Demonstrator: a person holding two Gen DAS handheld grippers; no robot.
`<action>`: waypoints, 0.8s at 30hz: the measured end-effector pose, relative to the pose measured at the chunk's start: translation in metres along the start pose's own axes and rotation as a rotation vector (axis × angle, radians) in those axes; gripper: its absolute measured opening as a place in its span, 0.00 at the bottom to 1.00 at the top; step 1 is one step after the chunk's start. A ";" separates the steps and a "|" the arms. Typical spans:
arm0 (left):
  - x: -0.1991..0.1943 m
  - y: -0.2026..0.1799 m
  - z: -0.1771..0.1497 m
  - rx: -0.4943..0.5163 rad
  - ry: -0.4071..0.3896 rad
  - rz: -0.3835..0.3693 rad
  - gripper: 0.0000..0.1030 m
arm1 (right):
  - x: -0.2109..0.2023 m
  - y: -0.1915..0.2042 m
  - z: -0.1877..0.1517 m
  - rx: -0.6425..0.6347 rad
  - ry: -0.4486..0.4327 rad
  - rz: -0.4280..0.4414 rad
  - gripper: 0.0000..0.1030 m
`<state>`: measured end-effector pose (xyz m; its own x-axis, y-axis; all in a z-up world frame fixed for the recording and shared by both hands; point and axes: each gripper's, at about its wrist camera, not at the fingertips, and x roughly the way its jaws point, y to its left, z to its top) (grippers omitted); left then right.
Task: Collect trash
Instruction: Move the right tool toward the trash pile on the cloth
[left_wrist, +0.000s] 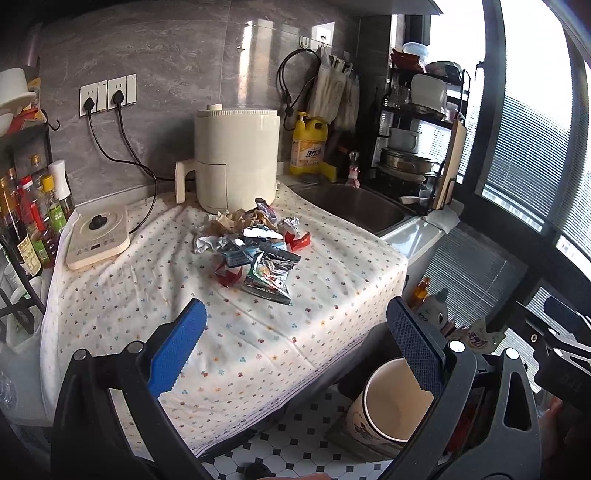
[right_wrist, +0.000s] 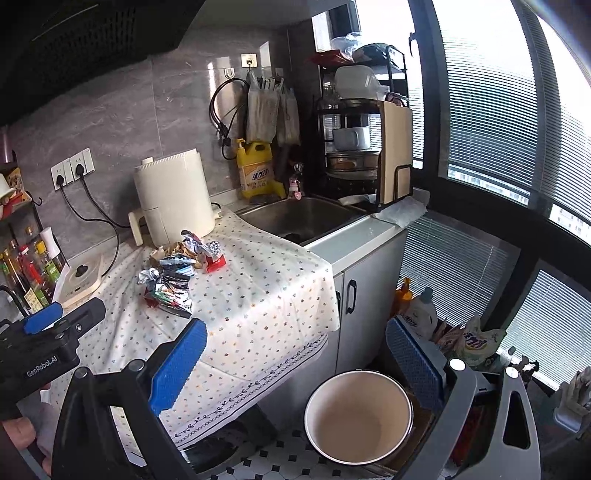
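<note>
My desk (left_wrist: 258, 343) is covered with a white cloth (right_wrist: 258, 295) that has tiny coloured dots, and the cloth hangs down over the front edge. At the back of the desk stands a big cream pot with a handle (left_wrist: 236, 158), close to the grey wall. To the right of the cloth is a metal sink (right_wrist: 306, 218), with a yellow soap bottle (left_wrist: 308, 147) behind it. A flat cream cooker (left_wrist: 98, 236) sits on the left side of the desk. Down on the tiled floor, by the desk's front corner, is a round white bin (right_wrist: 358, 417), and I can see nothing in it. The trash pile (left_wrist: 255, 247) lies on the cloth in the middle of the desk, just in front of the cream pot. It has crumpled brown paper, shiny silver wrappers, small red bits and one flat foil packet (left_wrist: 267, 277) at the front. My left gripper (left_wrist: 295, 350) hangs over the front of the desk, well apart from the pile, with its jaws wide open and holding nothing. My right gripper (right_wrist: 295, 362) is out near the desk's corner above the bin, and its jaws are wide open and bare too.
</note>
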<state>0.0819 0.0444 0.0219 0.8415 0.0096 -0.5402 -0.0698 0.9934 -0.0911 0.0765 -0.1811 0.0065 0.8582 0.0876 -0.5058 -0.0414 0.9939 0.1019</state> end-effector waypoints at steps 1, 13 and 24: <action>0.003 0.004 0.003 -0.002 -0.001 0.005 0.94 | 0.004 0.005 0.003 -0.005 -0.001 0.004 0.93; 0.043 0.063 0.029 -0.060 0.006 0.069 0.94 | 0.054 0.071 0.028 -0.067 0.006 0.090 0.93; 0.097 0.118 0.033 -0.130 0.044 0.078 0.92 | 0.121 0.122 0.037 -0.134 0.091 0.161 0.84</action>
<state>0.1727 0.1661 -0.0140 0.8066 0.0778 -0.5859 -0.2051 0.9666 -0.1540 0.1943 -0.0514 -0.0110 0.7854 0.2455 -0.5683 -0.2470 0.9660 0.0760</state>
